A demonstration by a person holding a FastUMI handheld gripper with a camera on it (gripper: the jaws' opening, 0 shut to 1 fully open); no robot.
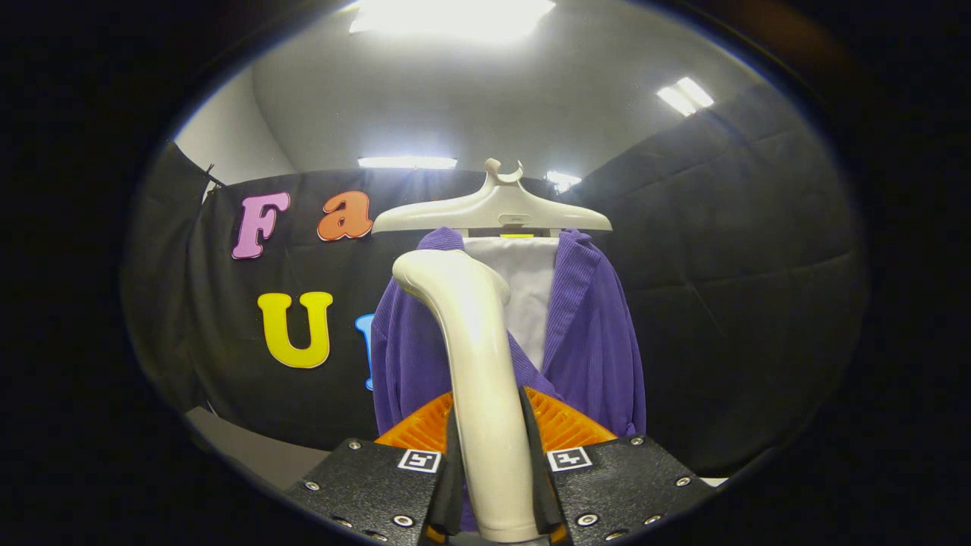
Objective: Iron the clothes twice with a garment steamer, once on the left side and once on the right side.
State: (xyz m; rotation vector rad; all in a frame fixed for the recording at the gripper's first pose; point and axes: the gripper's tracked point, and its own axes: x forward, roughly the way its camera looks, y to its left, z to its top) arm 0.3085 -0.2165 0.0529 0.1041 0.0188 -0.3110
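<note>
between my fingers, the gripper (493,485) is clamped on the garment steamer (474,364), both fingers pressing its pale handle. its curved head rises just ahead of me, in front of the purple jacket (592,341), which hangs on a cream hanger (493,212) against the booth wall.

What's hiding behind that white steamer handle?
Behind the steamer handle, clamped in the claw, a purple garment hangs on a pale hanger. The handle covers part of its left front and white panel.

steamer (478,364) in tool (491,485), garment (592,349) behind
</note>
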